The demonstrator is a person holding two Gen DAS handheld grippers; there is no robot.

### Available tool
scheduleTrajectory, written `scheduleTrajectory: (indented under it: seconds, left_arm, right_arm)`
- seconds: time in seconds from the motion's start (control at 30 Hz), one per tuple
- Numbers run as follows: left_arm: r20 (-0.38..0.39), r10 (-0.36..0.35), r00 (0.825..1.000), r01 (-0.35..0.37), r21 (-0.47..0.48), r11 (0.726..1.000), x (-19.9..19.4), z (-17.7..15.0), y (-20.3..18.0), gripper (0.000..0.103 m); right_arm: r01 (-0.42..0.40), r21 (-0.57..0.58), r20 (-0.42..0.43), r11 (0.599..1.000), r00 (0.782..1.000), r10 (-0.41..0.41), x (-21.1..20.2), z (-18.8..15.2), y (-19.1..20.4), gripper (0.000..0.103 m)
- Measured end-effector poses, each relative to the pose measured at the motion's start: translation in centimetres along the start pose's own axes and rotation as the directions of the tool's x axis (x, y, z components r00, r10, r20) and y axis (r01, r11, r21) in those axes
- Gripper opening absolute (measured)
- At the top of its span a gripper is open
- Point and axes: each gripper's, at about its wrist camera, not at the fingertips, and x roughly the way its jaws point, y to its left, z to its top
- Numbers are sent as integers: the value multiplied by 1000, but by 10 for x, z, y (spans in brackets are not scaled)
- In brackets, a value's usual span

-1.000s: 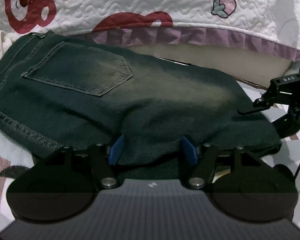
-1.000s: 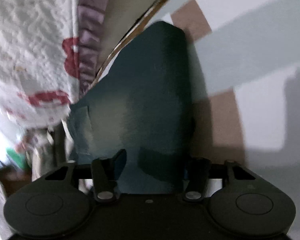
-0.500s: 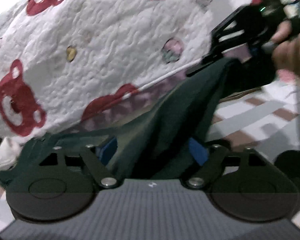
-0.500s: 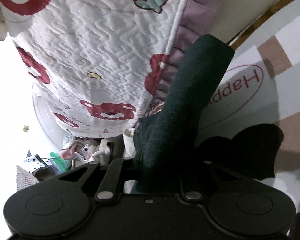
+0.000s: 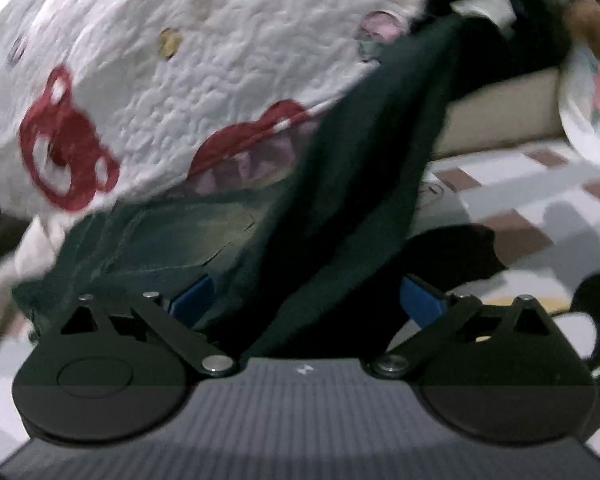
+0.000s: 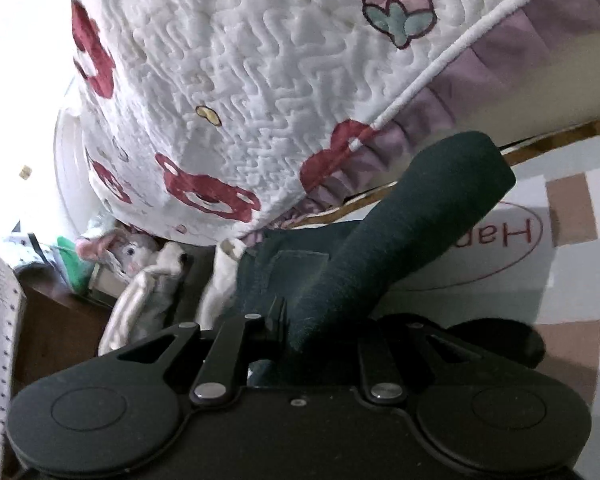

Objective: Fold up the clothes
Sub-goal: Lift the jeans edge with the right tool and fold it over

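Dark blue jeans [image 5: 360, 160] run from the floor mat up to the upper right of the left wrist view. There my right gripper [image 5: 480, 4], held by a hand [image 5: 588, 8], has their far end lifted. In the right wrist view a thick fold of the jeans [image 6: 420, 208] rises between the fingers of my right gripper [image 6: 324, 330], which is shut on it. My left gripper [image 5: 304, 300] is opening, its blue pads [image 5: 188, 300] spread wide. The jeans' cloth hangs loosely between them, and the pocket side lies low on the left.
A white quilt with red bears [image 5: 180, 80] hangs over the bed edge just behind the jeans, above a beige bed base [image 5: 500, 112]. A checked floor mat [image 6: 572, 240] lies to the right. A plush toy [image 6: 128, 248] and a pale cloth [image 6: 148, 300] sit at left.
The left jaws have spread much wider around the jeans. The right gripper has closed on the jeans' far end and lifted it off the mat. Both views have rolled.
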Motion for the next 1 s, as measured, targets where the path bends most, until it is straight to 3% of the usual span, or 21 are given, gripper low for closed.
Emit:
scheduleTrajectory:
  seconds: [0.1, 0.13, 0.2, 0.23, 0.27, 0.37, 0.6, 0.7, 0.77, 0.87, 0.93, 1.0]
  left_arm:
    - [51, 44, 998, -49, 104, 993, 13, 8, -18, 100]
    - [47, 64, 997, -69, 93, 993, 19, 11, -18, 99]
    - [24, 104, 994, -105, 40, 994, 31, 17, -13, 76]
    - [17, 95, 995, -95, 0, 996, 33, 20, -10, 54]
    - [14, 76, 997, -75, -44, 996, 34, 22, -5, 41]
    - [3, 59, 998, -58, -110, 992, 30, 30, 3, 23]
    - [41, 53, 998, -51, -44, 998, -8, 50, 16, 18]
    - [80, -30, 996, 32, -22, 999, -51, 62, 28, 18]
    - [82, -109, 991, 109, 0, 994, -85, 65, 28, 18]
    - [13, -190, 982, 190, -14, 982, -129, 57, 6, 18]
    - [-78, -216, 973, 212, -59, 976, -143, 39, -18, 18]
    - [-161, -179, 971, 165, -94, 982, -142, 16, -40, 19]
  right_arm:
    - [-17, -12, 9, 1000, 1000, 17, -4, 2, 0, 18]
    - [-22, -12, 9, 1000, 1000, 22, -4, 3, 0, 18]
    - [-28, -2, 8, 1000, 1000, 28, -3, 2, -1, 18]
    - [-33, 3, 5, 999, 999, 33, -3, 2, -2, 18]
    - [-37, 8, 1, 999, 999, 37, -3, 1, -3, 18]
    - [-73, 33, 6, 997, 997, 73, -5, 2, -5, 19]
    - [-205, -15, 10, 979, 979, 205, -19, -1, 20, 19]
    - [-293, -25, 35, 956, 955, 294, -55, -16, 39, 19]
    - [-286, -92, 10, 954, 958, 288, -89, -30, 58, 18]
    - [-257, -171, -20, 951, 966, 258, -135, -63, 72, 18]
    - [-254, -112, -21, 961, 967, 253, -153, -94, 52, 18]
    - [-190, -20, -44, 982, 981, 189, -159, -118, 30, 18]
